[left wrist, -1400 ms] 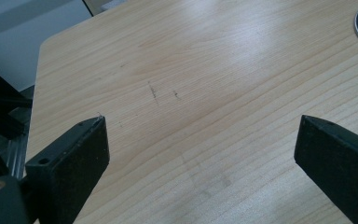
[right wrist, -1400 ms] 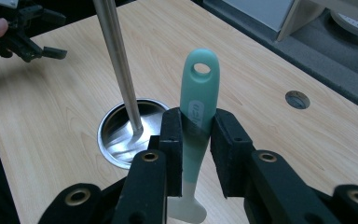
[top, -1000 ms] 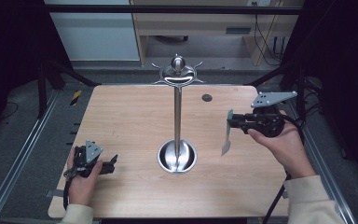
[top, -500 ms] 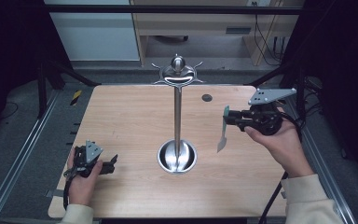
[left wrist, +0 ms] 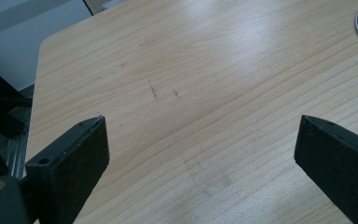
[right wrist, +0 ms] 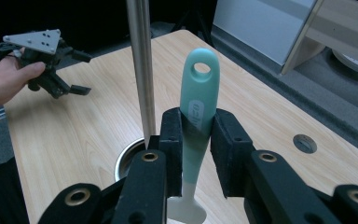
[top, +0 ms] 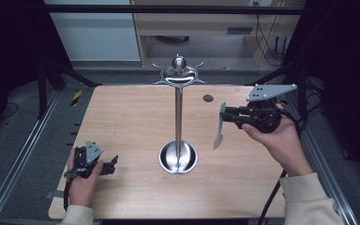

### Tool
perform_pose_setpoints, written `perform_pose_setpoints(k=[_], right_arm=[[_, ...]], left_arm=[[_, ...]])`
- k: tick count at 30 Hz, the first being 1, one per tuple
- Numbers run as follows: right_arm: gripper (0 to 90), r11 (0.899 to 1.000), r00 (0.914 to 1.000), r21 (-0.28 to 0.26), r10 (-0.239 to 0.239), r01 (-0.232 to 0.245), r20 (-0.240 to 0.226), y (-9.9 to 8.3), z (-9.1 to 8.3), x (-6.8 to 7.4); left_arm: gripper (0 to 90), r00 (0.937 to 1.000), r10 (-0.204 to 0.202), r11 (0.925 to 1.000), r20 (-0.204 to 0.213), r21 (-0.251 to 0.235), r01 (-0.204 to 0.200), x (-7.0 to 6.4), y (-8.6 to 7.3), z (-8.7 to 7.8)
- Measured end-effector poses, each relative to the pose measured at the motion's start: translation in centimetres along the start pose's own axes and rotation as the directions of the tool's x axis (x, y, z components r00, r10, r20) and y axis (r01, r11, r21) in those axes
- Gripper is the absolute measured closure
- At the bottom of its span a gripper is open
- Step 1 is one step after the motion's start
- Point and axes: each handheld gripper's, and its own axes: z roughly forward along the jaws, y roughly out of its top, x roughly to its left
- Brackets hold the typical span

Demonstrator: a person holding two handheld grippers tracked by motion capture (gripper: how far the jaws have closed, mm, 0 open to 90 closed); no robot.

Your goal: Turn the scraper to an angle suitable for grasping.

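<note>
A chrome stand rises from a round base at the table's middle, with curved hooks at its top. My right gripper is held above the table to the right of the pole, shut on a teal-handled utensil that hangs blade down. In the right gripper view the utensil stands upright between the jaws of my right gripper, its hanging hole at the top, close to the pole. My left gripper rests open at the front left with nothing in it.
The wooden table has a small round dark hole at the back right. Metal frame rails run along both sides. The left gripper shows far off in the right gripper view.
My right gripper has risen and drifted slightly left toward the stand, carrying the utensil. The left gripper has stayed where it was.
</note>
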Motion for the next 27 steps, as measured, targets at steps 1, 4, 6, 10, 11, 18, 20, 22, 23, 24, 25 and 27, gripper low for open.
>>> perform_pose_setpoints(k=[1,4,6,10,11,18,20,22,23,24,25,27], right_arm=[[74.9,1.000,1.0000,-0.002,0.001,-0.001,-0.002,0.1,0.0,0.1],[74.9,1.000,1.0000,-0.009,-0.004,0.004,-0.006,0.4,-0.1,0.2],[74.9,1.000,1.0000,-0.013,-0.008,0.008,-0.005,0.6,-0.1,0.3],[74.9,1.000,0.9999,-0.018,-0.009,0.009,-0.007,1.0,-0.2,0.5],[74.9,1.000,0.9999,-0.020,-0.009,0.009,-0.011,1.1,-0.2,0.5],[74.9,0.999,0.9999,-0.040,-0.009,0.008,-0.014,1.9,-0.5,0.8],[74.9,0.999,0.9998,-0.044,-0.015,0.014,-0.016,2.1,-0.5,0.8],[74.9,0.999,0.9997,-0.049,-0.018,0.017,-0.015,2.4,-0.6,1.0],[74.9,0.999,0.9996,-0.048,-0.021,0.021,-0.017,2.5,-0.6,1.0],[74.9,0.999,0.9996,-0.049,-0.021,0.020,-0.017,2.6,-0.6,1.0],[74.9,0.998,0.9995,-0.052,-0.025,0.024,-0.018,2.8,-0.6,1.1],[74.9,0.998,0.9995,-0.053,-0.023,0.022,-0.020,2.8,-0.6,1.2]], left_arm=[[2.9,1.0000,0.000,1.0000,0.001,0.000,0.000,0.0,0.0,0.0],[2.9,1.0000,0.001,1.0000,0.001,0.000,-0.001,0.0,0.0,0.0],[2.9,1.0000,0.000,1.0000,0.001,0.000,0.000,0.0,0.0,0.0],[2.9,1.0000,0.000,1.0000,0.001,0.000,0.000,0.0,0.0,0.0],[2.9,1.0000,0.001,1.0000,0.001,0.000,-0.001,0.0,0.0,0.0],[2.9,1.0000,0.000,1.0000,0.003,0.000,0.000,0.0,0.0,0.0],[2.9,1.0000,0.000,1.0000,0.003,0.001,0.000,0.0,0.0,0.0],[2.9,1.0000,0.000,1.0000,0.004,0.001,0.000,0.0,0.0,0.0],[2.9,1.0000,0.000,1.0000,0.004,0.001,0.000,0.0,0.0,0.0],[2.9,1.0000,0.000,1.0000,0.004,0.002,0.000,0.0,0.0,0.0],[2.9,1.0000,0.000,1.0000,0.003,0.002,0.000,0.0,0.0,0.0],[2.9,1.0000,-0.001,1.0000,0.003,0.002,0.001,0.0,0.0,0.0]])
